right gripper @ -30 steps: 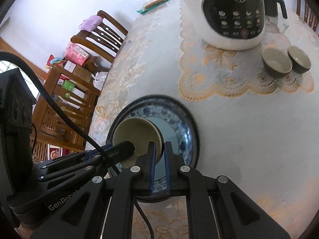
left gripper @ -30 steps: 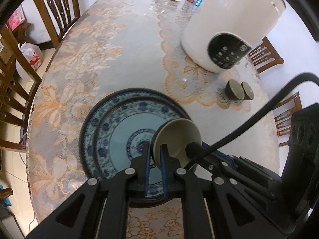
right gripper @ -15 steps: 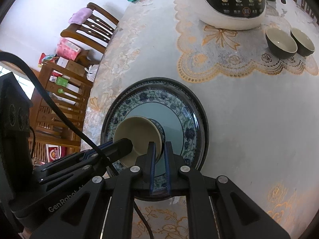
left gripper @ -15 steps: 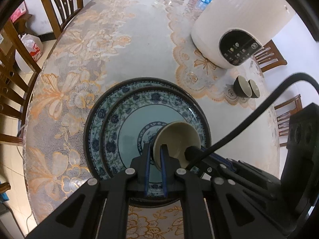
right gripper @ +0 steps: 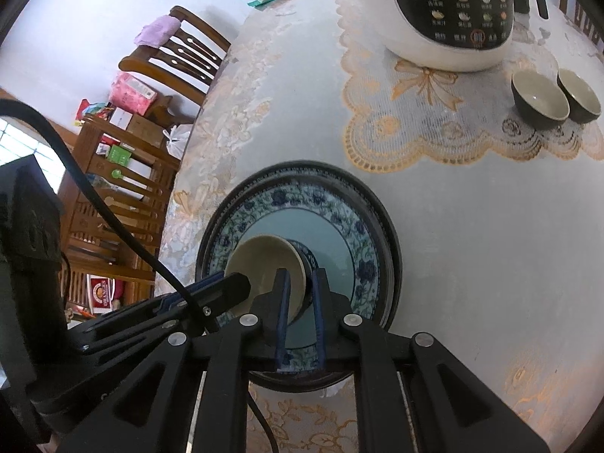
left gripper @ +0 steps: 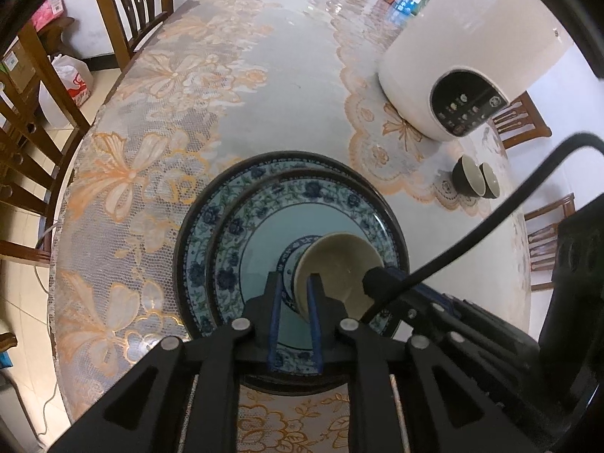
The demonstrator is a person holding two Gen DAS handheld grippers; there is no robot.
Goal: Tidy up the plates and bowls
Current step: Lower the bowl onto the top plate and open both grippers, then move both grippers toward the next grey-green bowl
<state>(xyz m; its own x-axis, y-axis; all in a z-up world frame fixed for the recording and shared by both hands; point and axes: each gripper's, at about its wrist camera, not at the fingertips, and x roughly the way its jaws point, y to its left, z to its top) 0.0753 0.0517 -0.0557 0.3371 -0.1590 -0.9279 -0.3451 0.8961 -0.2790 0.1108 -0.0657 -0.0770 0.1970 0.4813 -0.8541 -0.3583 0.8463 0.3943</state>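
Releasing small beige ceramic bowl (left gripper: 339, 264) onto stacked blue-floral plates (left gripper: 241, 226) for nesting, left gripper (left gripper: 295, 294) jaws just loosening, right gripper (right gripper: 300, 294) still pinching rim.

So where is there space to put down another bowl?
Bare tablecloth lies between the stacked blue-patterned plates and the two dark bowls. More runs left of the white rice cooker. It is crowded over the plates, where both hand-held grippers meet.
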